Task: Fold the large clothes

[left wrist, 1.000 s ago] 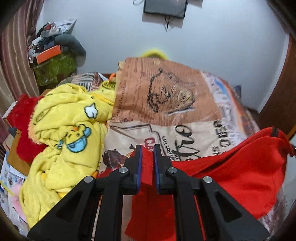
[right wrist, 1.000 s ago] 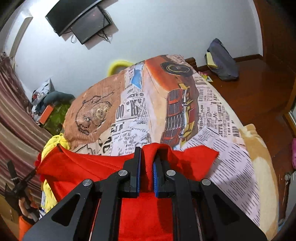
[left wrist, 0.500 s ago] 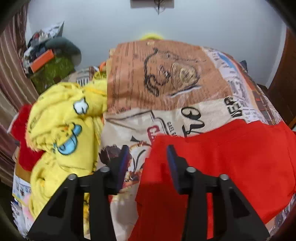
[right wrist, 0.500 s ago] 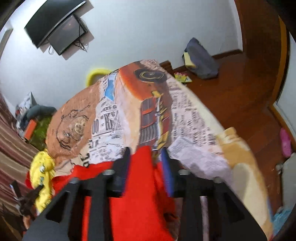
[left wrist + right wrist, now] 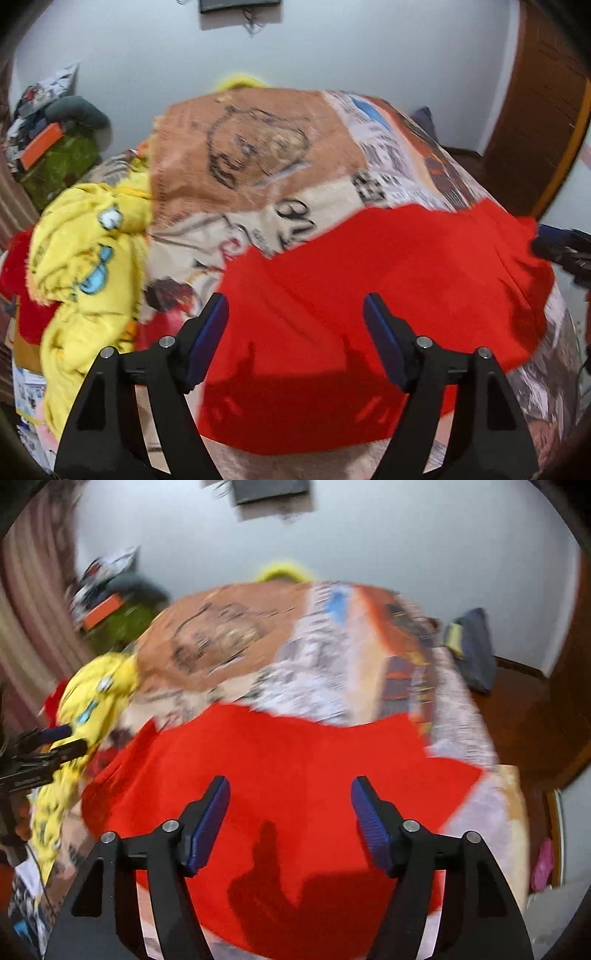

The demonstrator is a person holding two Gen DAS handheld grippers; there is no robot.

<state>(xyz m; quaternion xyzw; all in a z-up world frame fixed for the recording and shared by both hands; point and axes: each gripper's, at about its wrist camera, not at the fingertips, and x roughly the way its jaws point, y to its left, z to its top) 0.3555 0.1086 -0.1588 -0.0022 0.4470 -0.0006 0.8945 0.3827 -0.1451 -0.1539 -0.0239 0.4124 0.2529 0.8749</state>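
Observation:
A large red garment (image 5: 388, 280) lies spread on the bed over the printed bedspread (image 5: 258, 155); it also shows in the right wrist view (image 5: 295, 775). My left gripper (image 5: 295, 306) is open and empty above the garment's left part. My right gripper (image 5: 290, 790) is open and empty above the garment's middle. The right gripper's tip shows at the right edge of the left wrist view (image 5: 565, 251). The left gripper shows at the left edge of the right wrist view (image 5: 40, 757).
A crumpled yellow printed blanket (image 5: 85, 258) lies on the bed's left side, with red fabric (image 5: 14, 266) beside it. A cluttered pile (image 5: 55, 147) stands in the back left corner. A dark bag (image 5: 476, 650) lies on the wooden floor at right.
Both grippers were shut on the red garment a second ago. They have opened and let it go, and it now lies flat on the bed. Both have drawn back.

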